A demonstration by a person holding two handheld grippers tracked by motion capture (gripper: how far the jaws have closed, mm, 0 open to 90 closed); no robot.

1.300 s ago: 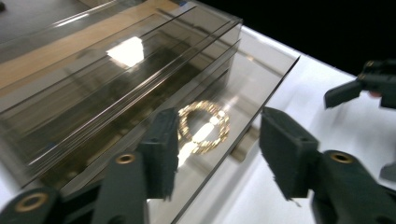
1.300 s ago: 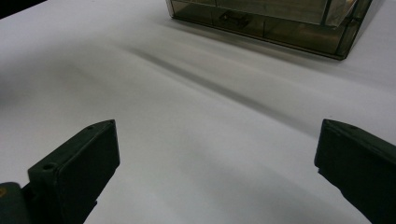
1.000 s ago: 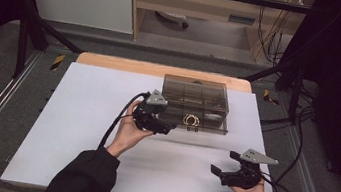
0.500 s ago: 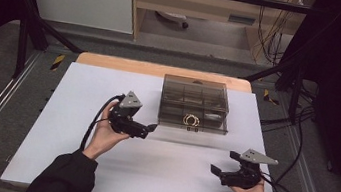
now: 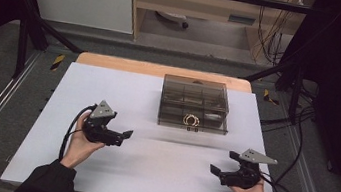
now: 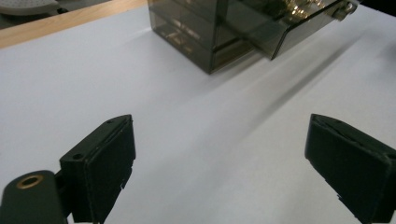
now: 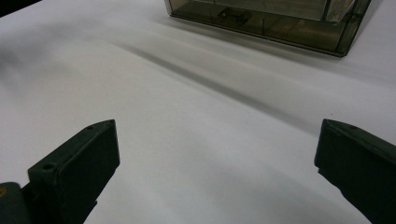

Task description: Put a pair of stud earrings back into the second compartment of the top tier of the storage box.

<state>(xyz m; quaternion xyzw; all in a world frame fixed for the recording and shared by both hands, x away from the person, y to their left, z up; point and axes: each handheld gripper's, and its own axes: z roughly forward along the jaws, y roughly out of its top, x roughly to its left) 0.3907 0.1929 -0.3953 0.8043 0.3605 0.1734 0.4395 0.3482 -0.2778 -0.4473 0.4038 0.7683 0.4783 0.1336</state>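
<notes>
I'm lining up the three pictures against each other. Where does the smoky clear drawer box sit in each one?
High view: the drawer box stands at centre, on the far part of the white table.
Left gripper view: top, right of centre, one drawer pulled out.
Right gripper view: along the top edge, right of centre.
Shared landmark: the white table.

The organiser box (image 5: 195, 104) is smoky, see-through plastic, glossy enough to catch glints along its edges, and the drawer pulled out of its front is the same tinted plastic. Inside that drawer a small ring-shaped piece (image 5: 191, 120) shines like gold-coloured metal. Under the box lies a white sheet (image 5: 147, 173), matt and smooth, paper-like, with soft creases running across it in front of the box. Behind the box, a strip of pale wood tabletop (image 5: 122, 64) shows a plain, dull finish. Nearest me, the left gripper (image 5: 125, 133) and right gripper (image 5: 222, 164) are matt black plastic.
</notes>
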